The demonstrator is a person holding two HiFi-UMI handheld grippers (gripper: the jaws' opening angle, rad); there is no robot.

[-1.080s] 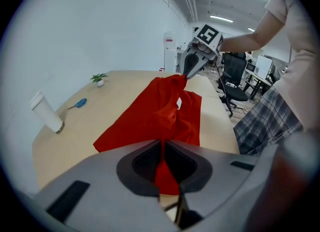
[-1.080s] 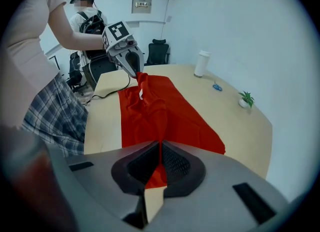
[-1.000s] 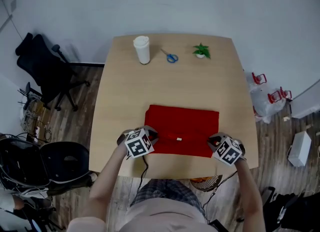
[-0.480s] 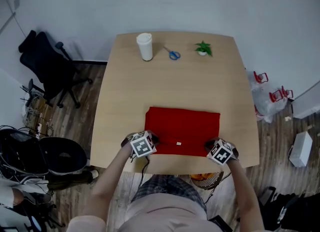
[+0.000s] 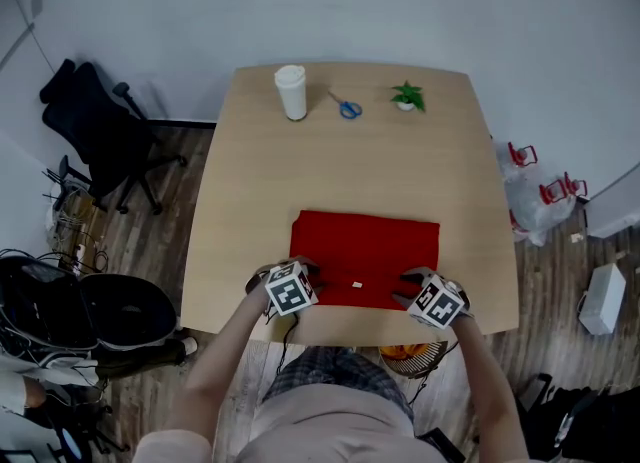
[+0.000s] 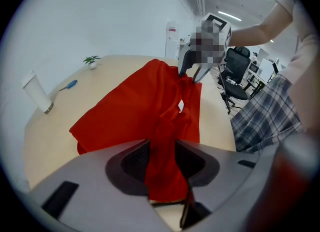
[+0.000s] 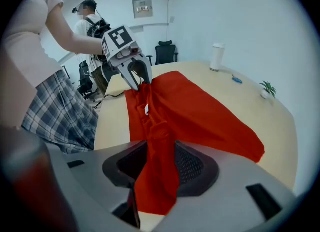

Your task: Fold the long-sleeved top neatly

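Note:
The red long-sleeved top (image 5: 365, 246) lies folded into a wide rectangle near the table's front edge, a small white tag (image 5: 357, 283) showing at its near hem. My left gripper (image 5: 300, 271) is at the near left corner and my right gripper (image 5: 412, 283) at the near right corner. In the left gripper view a bunched ridge of red cloth (image 6: 162, 151) runs between the opening jaws of the left gripper (image 6: 162, 166), with gaps beside it. The right gripper (image 7: 159, 168) also has its jaws opening, loose around a red fold (image 7: 157, 146). Each gripper shows across the cloth in the other's view.
On the wooden table (image 5: 340, 171), a white cup (image 5: 291, 91), blue scissors (image 5: 345, 108) and a small green plant (image 5: 405, 98) stand along the far edge. A black office chair (image 5: 95, 131) is left of the table. Bags and a box lie on the floor at right.
Both grippers have come down to the near hem of the top. The right gripper has slid a little to the left along it. The top lies as before.

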